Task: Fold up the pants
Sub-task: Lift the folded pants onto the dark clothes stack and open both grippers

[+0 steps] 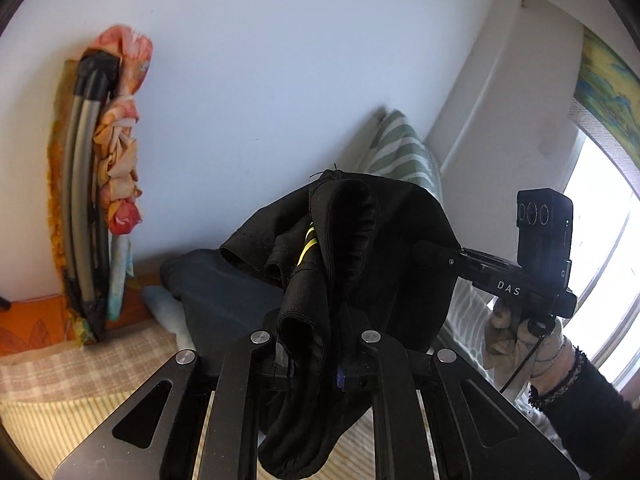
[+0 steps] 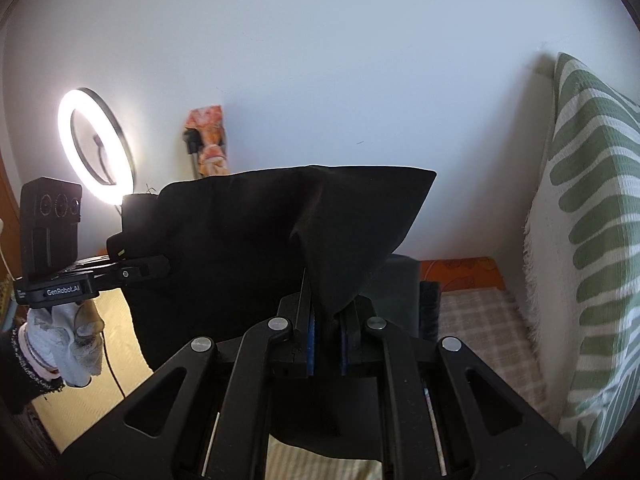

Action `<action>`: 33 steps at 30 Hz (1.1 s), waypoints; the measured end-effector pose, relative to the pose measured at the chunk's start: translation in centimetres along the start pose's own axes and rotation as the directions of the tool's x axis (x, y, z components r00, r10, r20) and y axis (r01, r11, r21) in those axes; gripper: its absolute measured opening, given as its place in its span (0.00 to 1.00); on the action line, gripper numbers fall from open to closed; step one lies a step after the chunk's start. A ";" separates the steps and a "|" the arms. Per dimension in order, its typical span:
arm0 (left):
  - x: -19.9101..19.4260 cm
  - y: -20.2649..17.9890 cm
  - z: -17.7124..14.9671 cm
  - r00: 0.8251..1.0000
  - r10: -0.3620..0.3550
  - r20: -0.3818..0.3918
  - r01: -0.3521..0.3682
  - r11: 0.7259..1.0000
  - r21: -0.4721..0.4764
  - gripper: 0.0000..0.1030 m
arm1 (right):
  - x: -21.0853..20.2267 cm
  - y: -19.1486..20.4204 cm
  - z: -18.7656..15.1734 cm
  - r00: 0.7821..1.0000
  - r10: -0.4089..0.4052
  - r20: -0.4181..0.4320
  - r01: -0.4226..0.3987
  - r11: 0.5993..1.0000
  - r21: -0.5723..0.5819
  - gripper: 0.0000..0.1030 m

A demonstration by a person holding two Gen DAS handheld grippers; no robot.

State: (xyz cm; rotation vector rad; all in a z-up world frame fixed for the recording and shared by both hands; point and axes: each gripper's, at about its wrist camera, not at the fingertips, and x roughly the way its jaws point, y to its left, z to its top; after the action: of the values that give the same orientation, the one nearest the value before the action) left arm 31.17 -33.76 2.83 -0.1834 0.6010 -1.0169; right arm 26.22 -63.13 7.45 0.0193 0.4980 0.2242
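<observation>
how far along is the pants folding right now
Early stage. Done: the black pants are picked up, with the left gripper and right gripper each shut on the fabric. In hand: the pants hang bunched between the two grippers, above the striped bed cover. Left: no neat fold shows yet, so spreading, folding and laying them down all remain.

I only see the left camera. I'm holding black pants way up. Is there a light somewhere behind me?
Observer: Yes, the right camera shows a glowing ring light by the wall.
Operator: Does my left gripper really have the pants?
Observer: From the right camera, the left gripper is shut on an edge of the black pants.
Operator: And the right gripper?
Observer: The right gripper pinches cloth between blue pads.
</observation>
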 end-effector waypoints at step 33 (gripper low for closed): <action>5.9 5.4 1.1 0.950 0.307 -0.054 -0.305 0.951 0.048 0.55 | 12.1 -7.6 -0.6 0.991 -0.095 -0.098 0.109 0.983 0.149 0.46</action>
State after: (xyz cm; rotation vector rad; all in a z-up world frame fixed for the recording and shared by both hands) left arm 38.05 -35.99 -0.76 -0.0226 0.6420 -0.7342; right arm 37.87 -67.88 0.64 0.1348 0.6038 0.0856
